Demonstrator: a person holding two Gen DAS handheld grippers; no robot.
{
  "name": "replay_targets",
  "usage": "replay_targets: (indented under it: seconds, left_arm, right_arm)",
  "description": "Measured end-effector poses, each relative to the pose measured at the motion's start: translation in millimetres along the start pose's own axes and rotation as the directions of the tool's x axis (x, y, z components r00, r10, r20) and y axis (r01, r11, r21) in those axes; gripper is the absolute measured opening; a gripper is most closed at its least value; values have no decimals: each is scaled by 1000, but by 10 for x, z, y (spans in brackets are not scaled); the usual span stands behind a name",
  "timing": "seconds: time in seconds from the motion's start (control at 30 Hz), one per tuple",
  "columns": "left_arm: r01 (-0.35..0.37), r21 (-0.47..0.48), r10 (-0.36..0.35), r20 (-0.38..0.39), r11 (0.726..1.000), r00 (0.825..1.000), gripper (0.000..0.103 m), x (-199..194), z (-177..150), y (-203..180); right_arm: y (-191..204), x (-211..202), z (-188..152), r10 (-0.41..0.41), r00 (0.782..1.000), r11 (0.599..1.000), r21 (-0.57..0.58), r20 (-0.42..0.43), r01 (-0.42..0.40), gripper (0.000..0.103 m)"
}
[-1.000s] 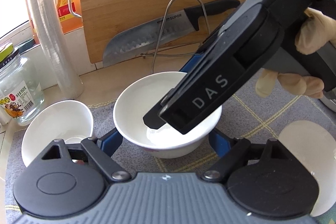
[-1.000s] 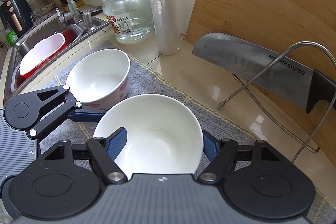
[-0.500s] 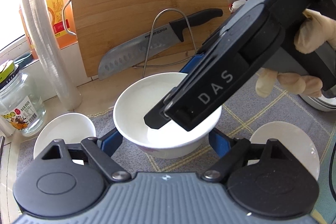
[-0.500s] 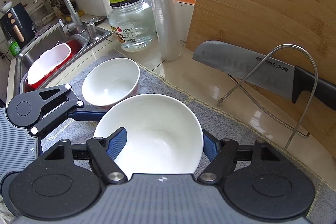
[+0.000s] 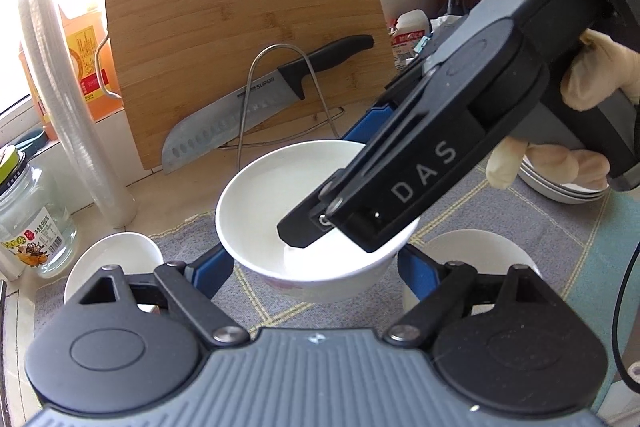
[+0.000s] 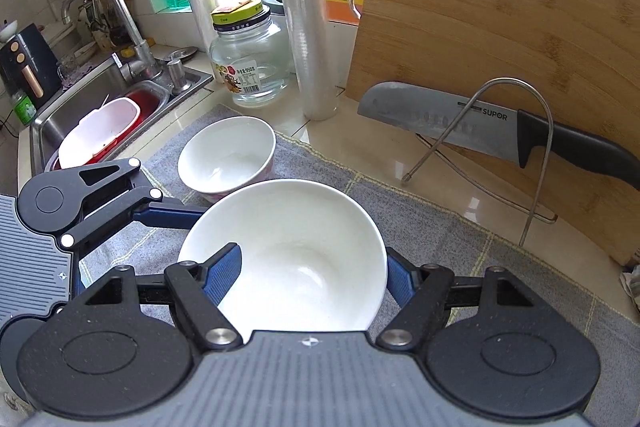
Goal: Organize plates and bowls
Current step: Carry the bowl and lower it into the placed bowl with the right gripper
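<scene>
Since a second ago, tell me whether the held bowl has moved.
Yes. In the right wrist view the held bowl has come away from the bowl on the mat and the knife; both look smaller and farther off, so it has been lifted.

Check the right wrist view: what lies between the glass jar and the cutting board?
A roll of cling film stands upright between the jar and the board; the right wrist view shows it plainly.
</scene>
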State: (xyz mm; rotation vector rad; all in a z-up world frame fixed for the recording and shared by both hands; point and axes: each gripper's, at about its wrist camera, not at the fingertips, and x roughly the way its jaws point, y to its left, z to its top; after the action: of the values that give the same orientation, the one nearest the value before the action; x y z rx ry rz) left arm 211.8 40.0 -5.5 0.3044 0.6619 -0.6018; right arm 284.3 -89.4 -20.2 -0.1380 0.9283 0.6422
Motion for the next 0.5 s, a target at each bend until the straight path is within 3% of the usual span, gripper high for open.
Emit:
replay_targets:
  seconds: [0.5]
  left_arm:
    - [104, 104, -106, 11, 989, 994, 88, -143, -6, -375]
  right_arm:
    - [36, -456, -465, -88, 996, 992, 96, 18, 86, 80]
